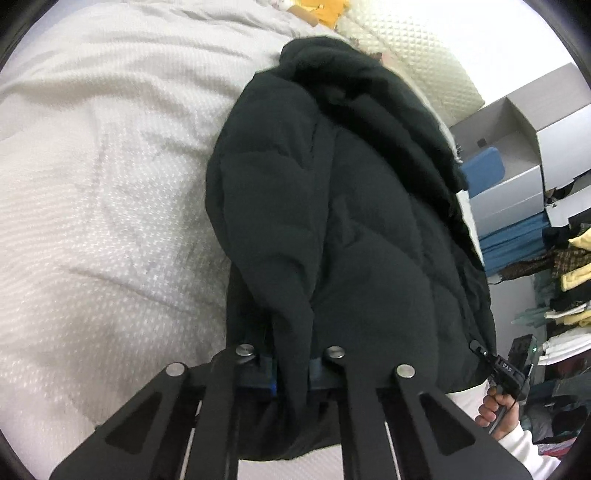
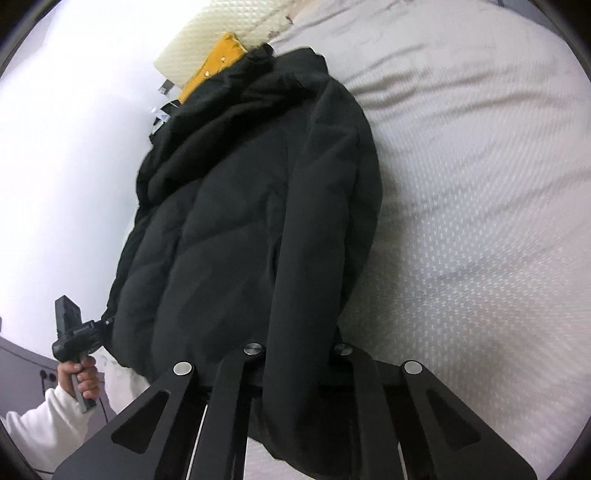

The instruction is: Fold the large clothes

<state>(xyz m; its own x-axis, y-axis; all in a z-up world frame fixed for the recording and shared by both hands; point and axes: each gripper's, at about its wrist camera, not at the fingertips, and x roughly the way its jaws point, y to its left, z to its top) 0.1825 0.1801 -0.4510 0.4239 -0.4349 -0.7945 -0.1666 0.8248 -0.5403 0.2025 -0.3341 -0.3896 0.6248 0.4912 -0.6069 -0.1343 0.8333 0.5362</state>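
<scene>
Black puffer jacket (image 1: pixel 332 229) lying lengthwise on white bedspread (image 1: pixel 103 192), hood end far, hem near. Left gripper (image 1: pixel 291 365) clamped narrow on a fold of jacket fabric at hem. Right gripper (image 2: pixel 299 358) likewise pinched tight on a sleeve-like fold at hem. Person's hands w/ white sleeves (image 2: pixel 37 417) on both handles. Boxes & clothes piles (image 1: pixel 569 280) beside bed.

I count one black puffer jacket (image 1: pixel 351 221) on one bed (image 1: pixel 110 184), one orange garment (image 2: pixel 218 66) by one cream quilted headboard (image 2: pixel 207 33), two tongs (image 1: pixel 290 363) (image 2: pixel 299 356), two hands (image 1: pixel 493 410) (image 2: pixel 79 376) in white sleeves.
</scene>
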